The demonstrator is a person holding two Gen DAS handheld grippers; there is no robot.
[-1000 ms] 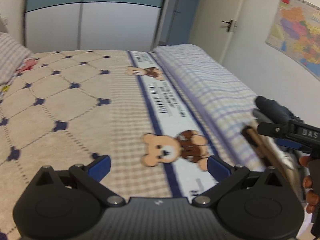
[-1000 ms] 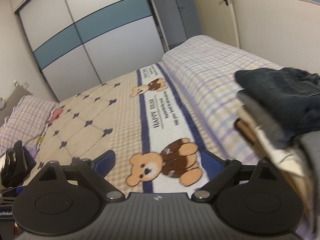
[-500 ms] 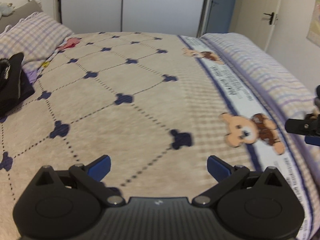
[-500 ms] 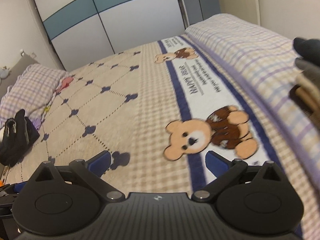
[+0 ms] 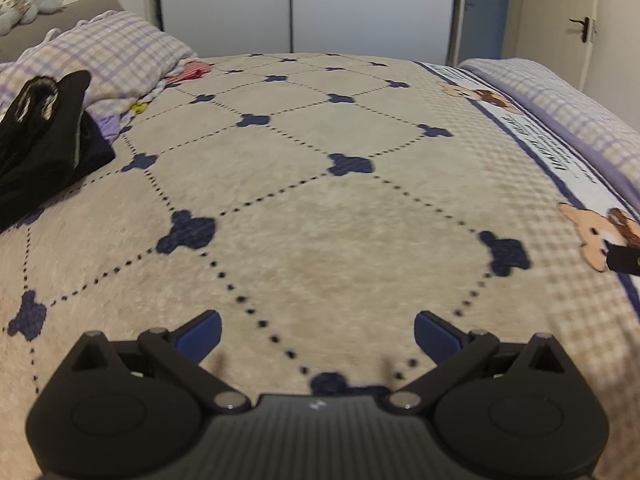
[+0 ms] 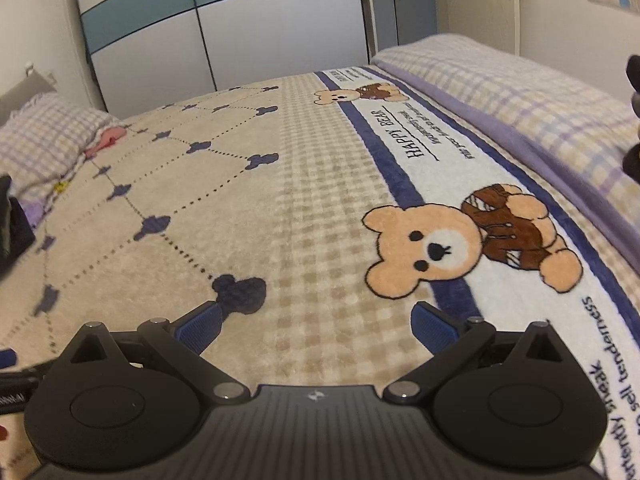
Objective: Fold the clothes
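Hovering over the bed blanket (image 5: 320, 240): left gripper (image 5: 317, 335) and right gripper (image 6: 316, 328), jaws apart, empty; black garment (image 5: 36, 140) near pillow edge.

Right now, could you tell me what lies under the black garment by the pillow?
The black garment lies on the beige blanket, its far edge against the checked pillow. Anything beneath it is hidden.

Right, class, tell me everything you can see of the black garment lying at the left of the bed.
The black garment is a crumpled, unfolded heap of soft dark cloth with a paler patch near its raised top. It rests on the beige blanket, against the checked pillow. Neither gripper touches it. In the right wrist view only its edge shows.
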